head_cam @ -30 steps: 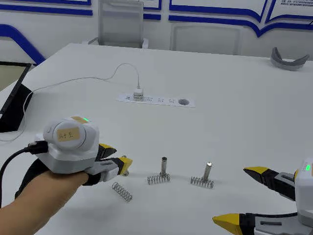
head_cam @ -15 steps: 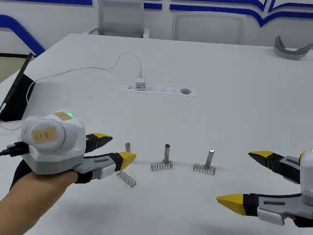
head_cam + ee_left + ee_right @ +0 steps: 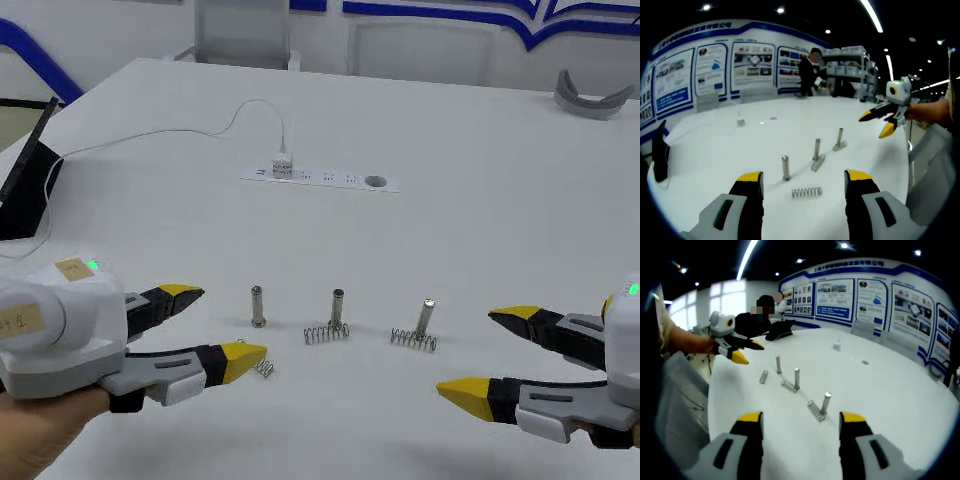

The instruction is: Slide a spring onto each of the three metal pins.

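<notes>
Left gripper (image 3: 232, 320) & right gripper (image 3: 466, 350) hover low, jaws wide, facing pins (image 3: 337, 305).

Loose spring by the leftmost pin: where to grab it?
Mid-length, across the coil diameter, coming down from above with the left gripper. The spring lies flat on the table, clear of the leftmost pin; pinching end-to-end would likely just compress it.

On the white table (image 3: 480, 230), a flat power strip (image 3: 320, 180) with a white plug (image 3: 283, 166) at its left end and a thin cable (image 3: 170, 135) trailing left. At the left edge, a dark tilted screen (image 3: 25, 190); far right, a grey curved band (image 3: 592, 100).
</notes>
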Demonstrator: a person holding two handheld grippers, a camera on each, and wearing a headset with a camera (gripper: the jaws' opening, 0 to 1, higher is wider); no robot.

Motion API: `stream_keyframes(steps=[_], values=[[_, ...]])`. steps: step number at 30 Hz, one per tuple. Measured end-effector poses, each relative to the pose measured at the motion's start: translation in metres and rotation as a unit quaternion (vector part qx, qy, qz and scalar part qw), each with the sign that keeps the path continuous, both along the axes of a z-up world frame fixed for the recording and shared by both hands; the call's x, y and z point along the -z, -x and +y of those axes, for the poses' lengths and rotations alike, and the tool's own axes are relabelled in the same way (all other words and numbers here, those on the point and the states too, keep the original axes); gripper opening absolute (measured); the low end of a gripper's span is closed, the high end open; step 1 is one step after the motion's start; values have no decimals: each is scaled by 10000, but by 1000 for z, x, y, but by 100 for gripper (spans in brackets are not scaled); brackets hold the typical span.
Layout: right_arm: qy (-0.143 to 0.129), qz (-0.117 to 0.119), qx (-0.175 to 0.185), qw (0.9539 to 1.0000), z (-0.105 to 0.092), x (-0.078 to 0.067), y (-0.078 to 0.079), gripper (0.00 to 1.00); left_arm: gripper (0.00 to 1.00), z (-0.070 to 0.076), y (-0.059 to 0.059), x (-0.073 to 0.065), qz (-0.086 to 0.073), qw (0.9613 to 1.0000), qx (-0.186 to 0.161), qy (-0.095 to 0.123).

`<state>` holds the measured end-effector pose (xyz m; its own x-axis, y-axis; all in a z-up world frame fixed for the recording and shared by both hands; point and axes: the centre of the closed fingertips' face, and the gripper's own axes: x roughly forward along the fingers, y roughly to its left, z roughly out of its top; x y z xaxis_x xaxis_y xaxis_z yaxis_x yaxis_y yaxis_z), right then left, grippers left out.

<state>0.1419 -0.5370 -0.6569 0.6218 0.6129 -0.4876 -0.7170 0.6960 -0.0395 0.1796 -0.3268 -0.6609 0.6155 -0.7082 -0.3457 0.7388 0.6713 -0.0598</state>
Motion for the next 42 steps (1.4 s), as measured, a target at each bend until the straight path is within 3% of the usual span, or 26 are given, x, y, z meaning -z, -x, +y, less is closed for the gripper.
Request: stream_keyframes(steps=[6, 11, 18, 24, 30, 42], values=[[-6, 112, -188, 9998, 16, 0, 2, 53, 72, 1, 5, 4, 46, 9999, 116, 60], [-272, 291, -423, 9983, 43, -4, 4, 50, 72, 3, 7, 8, 73, 9999, 105, 0], [-351, 494, -724, 9955, 79, -1, 4, 43, 72, 12, 7, 13, 157, 9999, -58, 23], [-235, 420, -1057, 9932, 113, -3, -2, 38, 72, 16, 10, 16, 185, 9998, -103, -20], [-45, 531, -1123, 9922, 139, 16, -11, 33, 72, 15, 15, 19, 217, 9997, -55, -58], [39, 744, -1049, 9917, 177, 48, -22, 30, 71, 14, 18, 22, 241, 9997, 42, -92]])
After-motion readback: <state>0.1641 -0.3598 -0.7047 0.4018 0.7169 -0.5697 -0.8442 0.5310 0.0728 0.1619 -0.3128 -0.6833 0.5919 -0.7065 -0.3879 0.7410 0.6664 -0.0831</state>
